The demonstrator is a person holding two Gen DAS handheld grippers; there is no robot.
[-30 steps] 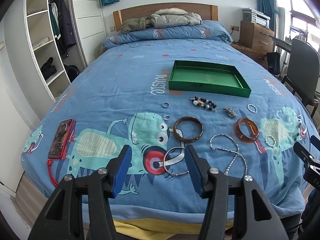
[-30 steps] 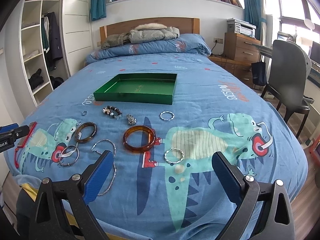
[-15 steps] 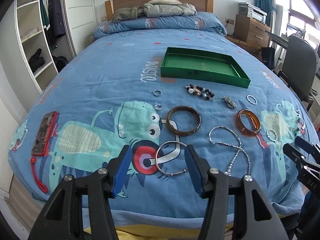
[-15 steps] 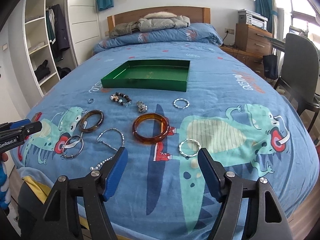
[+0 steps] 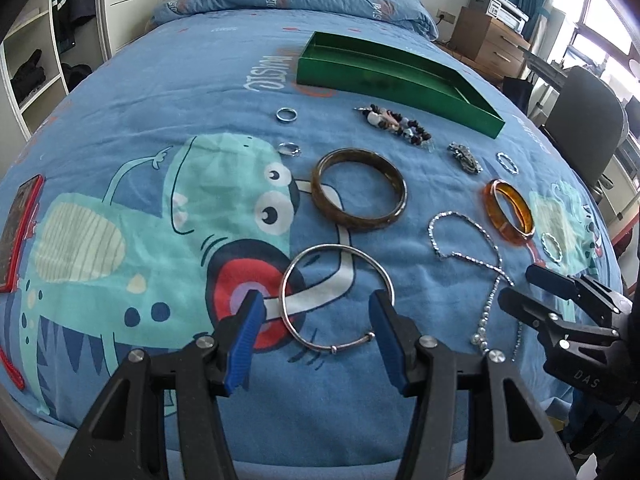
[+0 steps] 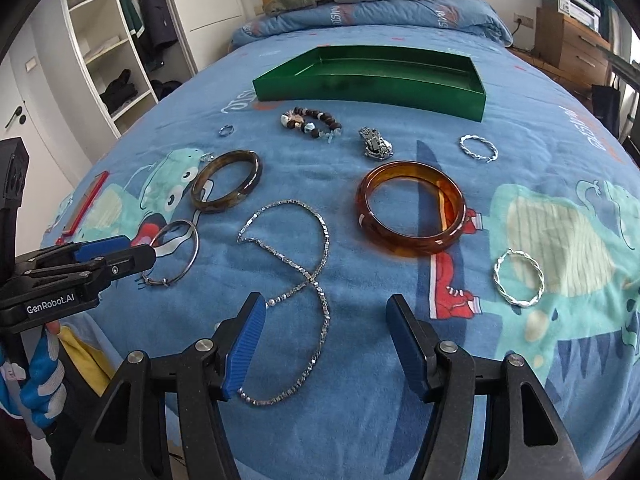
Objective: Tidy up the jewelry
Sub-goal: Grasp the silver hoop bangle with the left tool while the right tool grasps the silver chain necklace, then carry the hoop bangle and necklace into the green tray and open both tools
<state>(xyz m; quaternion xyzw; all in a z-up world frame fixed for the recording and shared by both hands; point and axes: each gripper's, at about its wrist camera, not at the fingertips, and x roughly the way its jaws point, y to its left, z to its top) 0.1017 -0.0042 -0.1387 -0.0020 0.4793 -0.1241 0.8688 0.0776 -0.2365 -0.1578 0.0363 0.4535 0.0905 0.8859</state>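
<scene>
Jewelry lies spread on a blue bedspread in front of an empty green tray (image 5: 460, 98) (image 6: 478, 98). My left gripper (image 5: 316, 312) is open, its blue pads either side of a thin silver bangle (image 5: 292, 320) (image 6: 194, 254). My right gripper (image 6: 324, 316) is open and empty, low over a silver chain necklace (image 6: 320, 276) (image 5: 492, 256). Beyond lie a dark brown bangle (image 5: 396, 184) (image 6: 248, 188), an amber bangle (image 5: 504, 220) (image 6: 452, 236), a bead bracelet (image 5: 396, 122) (image 6: 312, 118), a metal brooch (image 6: 374, 146), two small rings (image 5: 287, 115) and twisted silver hoops (image 6: 518, 276).
A red phone (image 5: 16, 224) lies at the bed's left edge. The left gripper shows in the right wrist view (image 6: 116, 256), the right gripper in the left wrist view (image 5: 552, 292). A chair (image 5: 580, 120) and a wooden dresser (image 6: 568, 40) stand right of the bed; wardrobe shelves stand at left.
Both grippers have moved forward and down toward the bed. The left one now brackets the thin silver bangle. The right gripper's jaws have narrowed and hang over the chain necklace.
</scene>
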